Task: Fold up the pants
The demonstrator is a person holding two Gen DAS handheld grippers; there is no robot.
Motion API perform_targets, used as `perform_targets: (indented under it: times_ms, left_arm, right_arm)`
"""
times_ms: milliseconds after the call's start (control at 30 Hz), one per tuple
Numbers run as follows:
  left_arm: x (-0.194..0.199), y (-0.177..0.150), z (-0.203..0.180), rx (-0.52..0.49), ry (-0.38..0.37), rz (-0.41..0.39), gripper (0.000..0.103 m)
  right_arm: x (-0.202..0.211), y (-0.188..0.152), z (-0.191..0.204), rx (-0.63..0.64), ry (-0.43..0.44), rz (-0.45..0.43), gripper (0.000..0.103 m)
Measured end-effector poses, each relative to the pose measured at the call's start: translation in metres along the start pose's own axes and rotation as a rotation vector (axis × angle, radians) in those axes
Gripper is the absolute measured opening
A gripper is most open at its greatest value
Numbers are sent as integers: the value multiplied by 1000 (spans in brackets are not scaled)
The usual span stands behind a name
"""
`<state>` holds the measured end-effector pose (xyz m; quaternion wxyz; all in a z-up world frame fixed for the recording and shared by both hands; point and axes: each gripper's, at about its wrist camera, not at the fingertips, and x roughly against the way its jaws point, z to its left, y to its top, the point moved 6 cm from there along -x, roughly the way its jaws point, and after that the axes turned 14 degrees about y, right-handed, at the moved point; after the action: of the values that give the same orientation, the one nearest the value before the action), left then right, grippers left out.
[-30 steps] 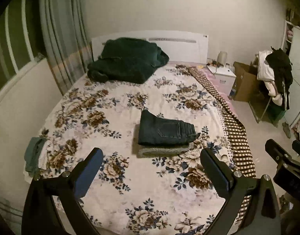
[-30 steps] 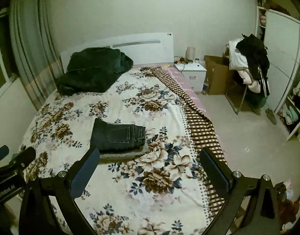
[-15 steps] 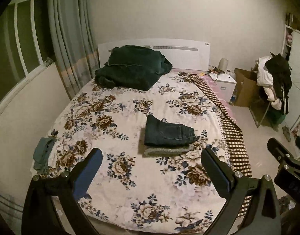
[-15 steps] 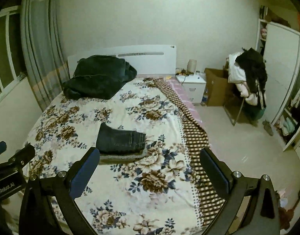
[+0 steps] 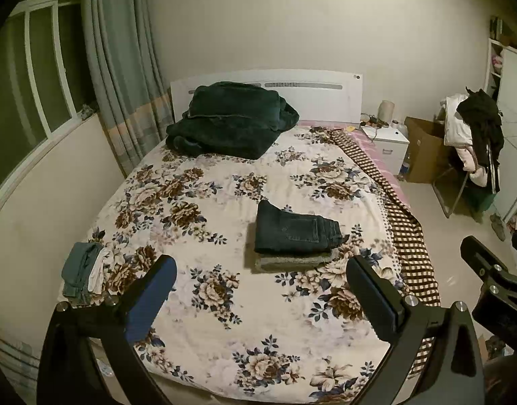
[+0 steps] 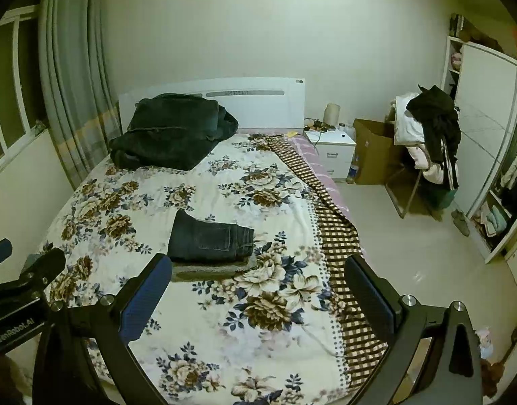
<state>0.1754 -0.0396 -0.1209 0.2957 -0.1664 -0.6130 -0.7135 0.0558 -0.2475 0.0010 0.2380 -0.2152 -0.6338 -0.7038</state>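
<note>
Lying folded near the middle of the floral bedspread (image 5: 224, 344), the dark jeans (image 5: 294, 231) sit atop a grey folded garment (image 5: 292, 260). Denim like this looks heavy and fairly stiff, likely holding creases well; the waistband or the thick folded edge would offer the firmest hold. Both the left gripper (image 5: 263, 295) and right gripper (image 6: 258, 292) hover spread wide with nothing between their fingers.
</note>
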Motion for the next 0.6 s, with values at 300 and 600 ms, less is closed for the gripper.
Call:
perform_targets:
  times_ms: [300, 600]
  left_arm:
    - [8, 2, 1, 11, 4, -11, 103]
    - [11, -2, 5, 12, 14, -4, 103]
  right_arm:
    - [3, 2, 2, -3, 21, 1, 103]
    - [9, -2, 2, -14, 37, 3, 103]
